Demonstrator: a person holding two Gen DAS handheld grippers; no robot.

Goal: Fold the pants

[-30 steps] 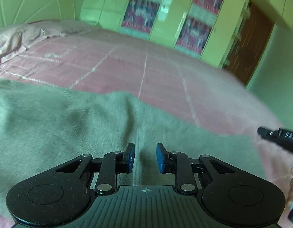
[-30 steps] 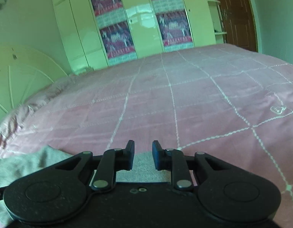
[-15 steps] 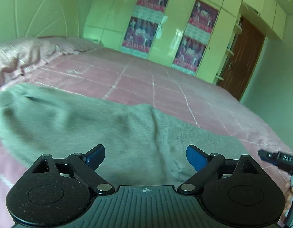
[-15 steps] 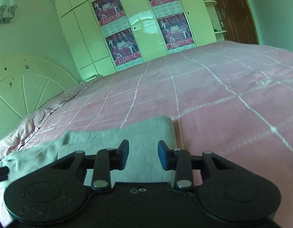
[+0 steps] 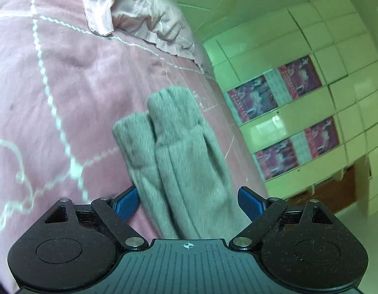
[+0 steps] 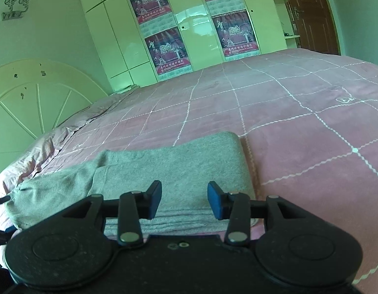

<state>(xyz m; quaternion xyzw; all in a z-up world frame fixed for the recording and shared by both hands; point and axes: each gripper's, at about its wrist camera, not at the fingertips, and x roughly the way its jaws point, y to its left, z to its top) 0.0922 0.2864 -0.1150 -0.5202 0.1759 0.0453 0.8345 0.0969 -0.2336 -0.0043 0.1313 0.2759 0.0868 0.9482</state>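
Observation:
Grey pants [image 6: 179, 169] lie on the pink quilted bed [image 6: 299, 112], with a folded-over end under my right gripper. In the left wrist view the two pant legs [image 5: 179, 152] lie side by side, cuffs pointing away. My left gripper [image 5: 189, 204] is open wide, its blue pads either side of the legs without pinching them. My right gripper [image 6: 184, 202] is open and empty just above the folded grey cloth.
A pink pillow [image 5: 139, 12] lies beyond the cuffs, near the headboard [image 6: 36, 105]. A pale wardrobe with posters [image 6: 193, 24] stands behind the bed, and a brown door [image 6: 309, 14] at the far right.
The left gripper has swung round to look along the pant legs toward the pillow, staying open. The right gripper has opened wider and drawn back a little over the fold.

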